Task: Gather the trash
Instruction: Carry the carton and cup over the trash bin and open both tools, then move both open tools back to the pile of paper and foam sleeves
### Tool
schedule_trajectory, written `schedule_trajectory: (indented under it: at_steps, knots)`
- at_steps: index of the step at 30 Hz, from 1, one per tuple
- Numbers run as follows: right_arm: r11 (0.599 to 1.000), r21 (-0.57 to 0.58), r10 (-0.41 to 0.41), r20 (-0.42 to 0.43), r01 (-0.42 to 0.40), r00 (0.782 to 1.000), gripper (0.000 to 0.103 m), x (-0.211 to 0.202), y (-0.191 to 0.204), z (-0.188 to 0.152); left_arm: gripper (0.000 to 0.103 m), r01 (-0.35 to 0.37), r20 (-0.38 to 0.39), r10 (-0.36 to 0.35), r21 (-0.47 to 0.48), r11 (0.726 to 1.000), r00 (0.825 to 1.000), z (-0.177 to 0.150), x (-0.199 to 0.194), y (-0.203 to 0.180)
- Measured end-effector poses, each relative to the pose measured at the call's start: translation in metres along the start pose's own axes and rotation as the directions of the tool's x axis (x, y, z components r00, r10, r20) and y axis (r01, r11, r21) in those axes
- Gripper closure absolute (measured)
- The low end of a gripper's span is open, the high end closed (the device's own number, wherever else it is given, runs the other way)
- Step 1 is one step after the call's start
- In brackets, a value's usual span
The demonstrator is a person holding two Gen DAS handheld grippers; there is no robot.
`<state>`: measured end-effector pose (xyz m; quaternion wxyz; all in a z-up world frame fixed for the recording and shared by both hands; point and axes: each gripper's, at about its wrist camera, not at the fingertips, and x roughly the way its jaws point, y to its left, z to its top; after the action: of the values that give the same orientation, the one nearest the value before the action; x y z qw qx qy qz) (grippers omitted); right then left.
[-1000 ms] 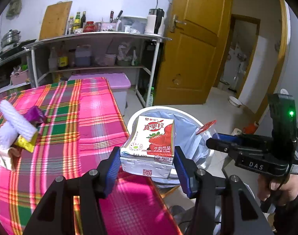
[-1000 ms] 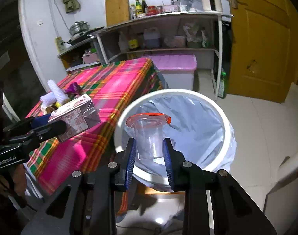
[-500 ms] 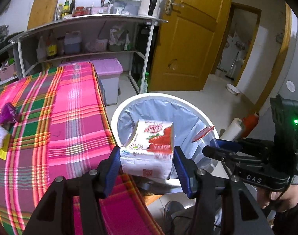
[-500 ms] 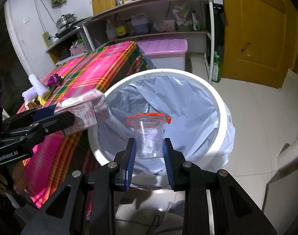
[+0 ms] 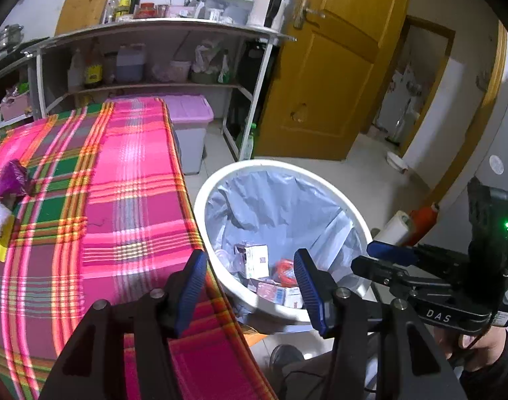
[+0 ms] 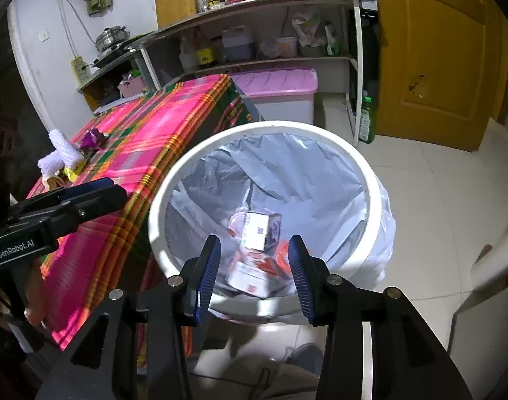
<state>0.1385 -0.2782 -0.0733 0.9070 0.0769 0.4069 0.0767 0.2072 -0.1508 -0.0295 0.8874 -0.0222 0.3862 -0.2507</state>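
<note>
Both loads have dropped: on the worktop [image 5: 127, 200] the purple wrapper [image 5: 10, 180] waits, light and crinkly, best pinched mid-fold; left claw [image 5: 250, 283] gapes empty; milk carton [image 6: 259, 230] lies in the bin [image 6: 370, 180]; right claw [image 6: 254, 276] is opening, empty.
</note>
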Motion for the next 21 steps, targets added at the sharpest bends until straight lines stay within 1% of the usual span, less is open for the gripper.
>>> schedule_trajectory:
  at_steps: [6,13,17,21]
  knots:
    - [1.0,-0.019,0.023,0.051,-0.022,0.998,0.06,-0.021,0.017,0.003,0.049,-0.02,0.059,0.02,-0.006,1.0,0.998,-0.002,-0.03,0.002]
    - [0.996,-0.07,0.062,0.108,-0.055,0.992,0.06,-0.045,0.046,0.004,0.049,-0.05,0.131,0.05,-0.001,0.999,0.99,-0.009,-0.07,0.007]
    - [0.992,-0.106,0.087,0.123,-0.074,0.989,0.06,-0.052,0.062,0.004,0.049,-0.076,0.159,0.078,-0.017,0.997,0.984,-0.016,-0.089,0.012]
    - [0.987,-0.139,0.101,0.12,-0.084,0.988,0.06,-0.053,0.077,0.003,0.049,-0.1,0.183,0.106,-0.042,0.994,0.977,-0.022,-0.104,0.02]
